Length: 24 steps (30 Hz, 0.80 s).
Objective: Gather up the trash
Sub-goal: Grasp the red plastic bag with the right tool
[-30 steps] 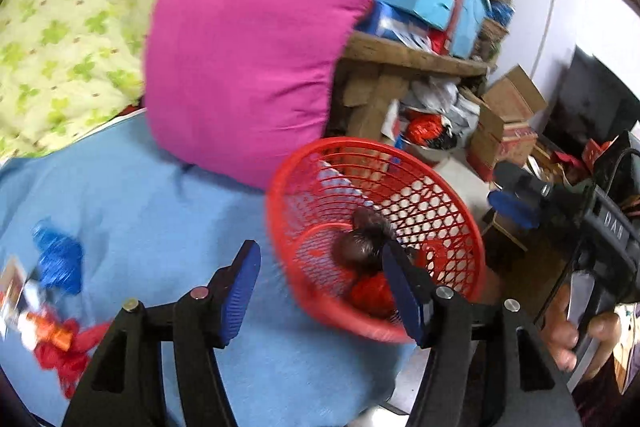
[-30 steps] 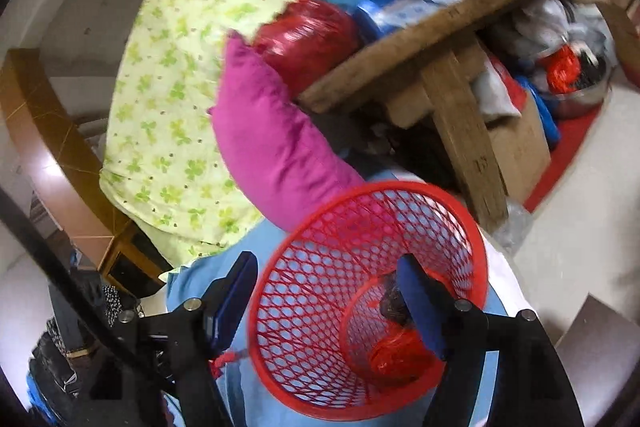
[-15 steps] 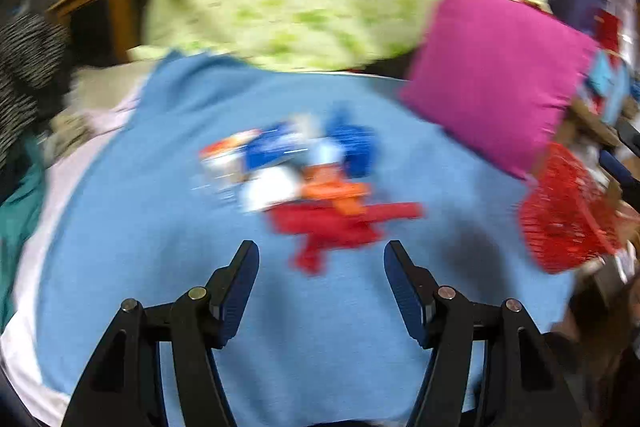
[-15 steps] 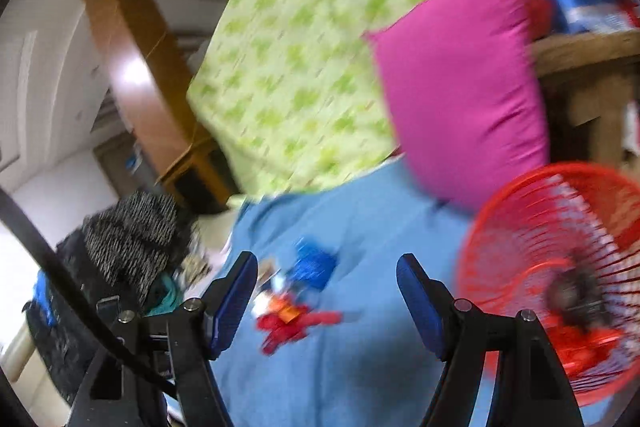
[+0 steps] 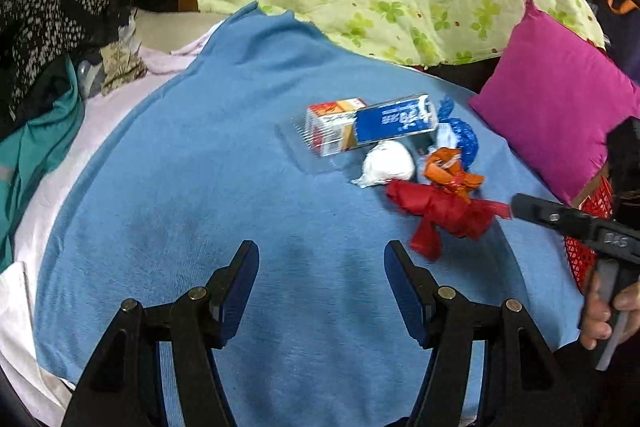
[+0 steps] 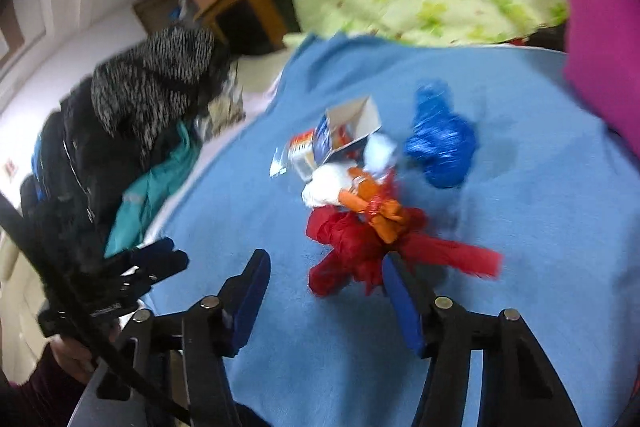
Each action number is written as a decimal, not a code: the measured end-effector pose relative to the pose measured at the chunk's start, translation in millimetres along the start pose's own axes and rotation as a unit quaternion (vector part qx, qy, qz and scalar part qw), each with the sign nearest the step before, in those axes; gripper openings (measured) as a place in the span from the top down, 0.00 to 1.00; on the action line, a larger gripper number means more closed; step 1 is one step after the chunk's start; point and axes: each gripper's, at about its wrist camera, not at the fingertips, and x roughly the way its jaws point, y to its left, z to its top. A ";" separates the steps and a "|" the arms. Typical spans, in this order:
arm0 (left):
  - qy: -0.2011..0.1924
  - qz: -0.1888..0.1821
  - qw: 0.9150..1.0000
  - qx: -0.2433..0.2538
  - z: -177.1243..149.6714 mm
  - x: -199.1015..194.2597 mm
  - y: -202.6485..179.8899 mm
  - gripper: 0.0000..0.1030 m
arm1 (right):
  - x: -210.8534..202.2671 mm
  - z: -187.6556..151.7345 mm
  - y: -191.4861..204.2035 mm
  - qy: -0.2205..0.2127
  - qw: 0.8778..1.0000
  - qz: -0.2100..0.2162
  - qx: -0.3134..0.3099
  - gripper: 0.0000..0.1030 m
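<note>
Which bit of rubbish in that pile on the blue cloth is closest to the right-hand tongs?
The crumpled red wrapper: it lies at the near edge of the pile, right at the open right tongs. The orange wrapper, white wad and blue bag sit farther back.

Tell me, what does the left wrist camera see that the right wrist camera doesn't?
Only the left wrist view shows the red basket, at the right edge behind the right gripper. Only the right wrist view shows the blue box end-on, open. Both share the red wrapper, blue bag, blue cloth and pink pillow.
</note>
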 end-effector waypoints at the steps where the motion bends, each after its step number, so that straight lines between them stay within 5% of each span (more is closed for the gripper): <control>1: 0.003 -0.002 1.000 -0.004 1.6 2.5 4.2 0.36 | 13.1 3.1 0.0 0.011 1.000 0.004 -0.006 0.42; 7: -0.006 -0.002 1.000 -0.001 27.5 11.7 14.6 0.36 | 72.8 9.8 -1.6 0.058 0.998 -0.009 -0.022 0.47; 12: -0.016 -0.004 1.000 0.017 42.7 16.0 9.4 0.36 | 101.6 -6.0 -2.7 0.101 0.993 -0.041 -0.051 0.65; 24: 0.014 -0.060 0.998 0.021 42.0 34.7 -41.0 0.36 | -4.2 -25.4 -29.9 0.014 0.998 -0.037 0.041 0.68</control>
